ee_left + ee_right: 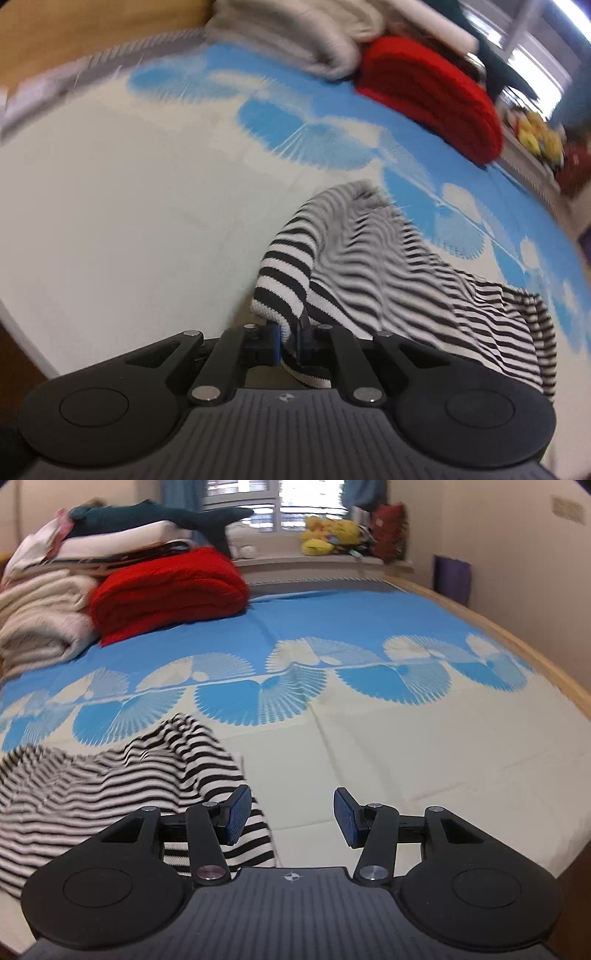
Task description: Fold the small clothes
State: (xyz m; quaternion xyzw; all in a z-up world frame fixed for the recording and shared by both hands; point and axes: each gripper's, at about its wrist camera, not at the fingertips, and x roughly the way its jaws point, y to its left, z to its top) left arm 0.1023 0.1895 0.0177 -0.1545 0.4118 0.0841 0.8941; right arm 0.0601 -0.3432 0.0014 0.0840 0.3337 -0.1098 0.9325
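Note:
A small black-and-white striped garment (388, 266) lies crumpled on the bed. My left gripper (290, 343) is shut on the garment's hemmed edge, which is lifted and bunched between the jaws. In the right wrist view the same garment (110, 782) lies at the lower left. My right gripper (291, 819) is open and empty, just right of the garment, with its left finger over the striped edge and its right finger over the bare sheet.
The bed sheet (369, 738) is cream near me and blue with fan patterns farther off. A folded red blanket (170, 590) and a pile of cream blankets (40, 616) lie at the far left. Plush toys (332, 535) sit on the windowsill. A wooden bed edge (517, 642) runs along the right.

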